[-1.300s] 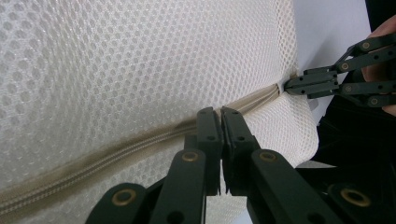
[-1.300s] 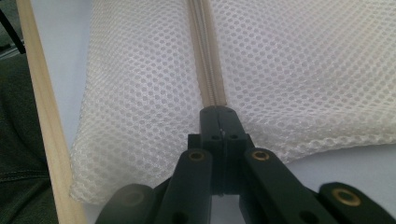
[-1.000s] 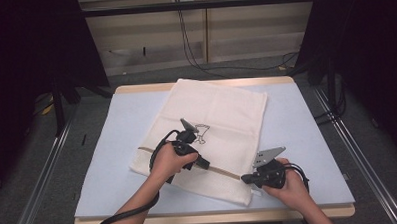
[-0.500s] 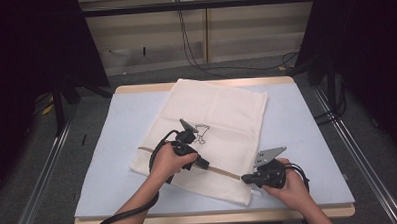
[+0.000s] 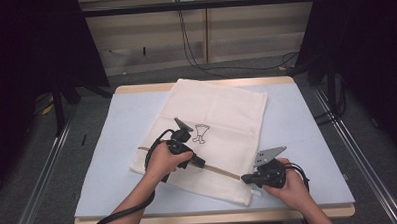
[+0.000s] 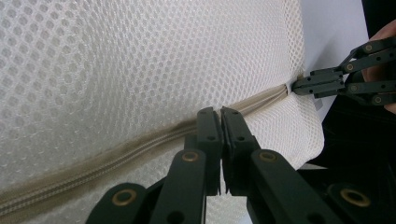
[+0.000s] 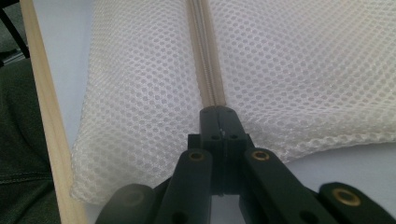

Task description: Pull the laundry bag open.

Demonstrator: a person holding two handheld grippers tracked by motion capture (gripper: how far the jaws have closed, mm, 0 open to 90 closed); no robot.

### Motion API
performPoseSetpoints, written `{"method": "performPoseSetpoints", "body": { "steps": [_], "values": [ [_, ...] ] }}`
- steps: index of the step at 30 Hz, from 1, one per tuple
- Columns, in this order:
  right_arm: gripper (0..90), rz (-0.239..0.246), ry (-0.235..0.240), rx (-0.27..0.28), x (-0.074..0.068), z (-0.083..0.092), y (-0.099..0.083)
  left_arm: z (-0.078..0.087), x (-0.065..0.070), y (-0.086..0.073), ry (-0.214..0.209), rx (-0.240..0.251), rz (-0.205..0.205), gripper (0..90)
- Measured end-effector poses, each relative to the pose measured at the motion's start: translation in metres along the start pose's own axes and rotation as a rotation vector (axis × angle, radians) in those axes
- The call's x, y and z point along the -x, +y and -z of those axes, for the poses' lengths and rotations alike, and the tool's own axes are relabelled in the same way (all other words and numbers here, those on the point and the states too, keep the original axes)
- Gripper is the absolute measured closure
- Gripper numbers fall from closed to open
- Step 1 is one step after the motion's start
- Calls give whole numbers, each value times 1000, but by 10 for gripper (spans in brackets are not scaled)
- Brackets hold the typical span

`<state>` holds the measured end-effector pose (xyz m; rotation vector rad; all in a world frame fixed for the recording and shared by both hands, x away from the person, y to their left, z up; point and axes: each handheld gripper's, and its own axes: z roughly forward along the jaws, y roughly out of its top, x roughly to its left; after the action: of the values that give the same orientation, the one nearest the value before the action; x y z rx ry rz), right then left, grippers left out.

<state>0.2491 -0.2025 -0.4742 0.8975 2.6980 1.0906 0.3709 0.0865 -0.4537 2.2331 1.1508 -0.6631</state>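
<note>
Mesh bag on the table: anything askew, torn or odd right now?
The mesh bag lies skewed to the table edges, its far corner past the blue mat. No tear shows. The left gripper and the right gripper are both shut at the zipper, which looks straight and closed between them.

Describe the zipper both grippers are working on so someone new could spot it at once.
On the pale blue table top lies a cream mesh bag with a small black print. Near its edge closest to the person, a tan zipper runs as a thin straight line between the left gripper and the right gripper. It is the bag's only darker stripe.
</note>
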Motion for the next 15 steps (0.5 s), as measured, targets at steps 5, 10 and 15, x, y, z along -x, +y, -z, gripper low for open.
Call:
{"method": "performPoseSetpoints", "body": {
  "steps": [5,10,15],
  "values": [
    [900,1,-1,-1,0,0,0,5,-3,0,14,1,-3,872],
    [900,2,-2,-1,0,0,0,10,-6,-1,15,0,-8,872],
    [900,-2,3,1,1,0,0,11,-5,0,20,3,-1,872]
  ]
}}
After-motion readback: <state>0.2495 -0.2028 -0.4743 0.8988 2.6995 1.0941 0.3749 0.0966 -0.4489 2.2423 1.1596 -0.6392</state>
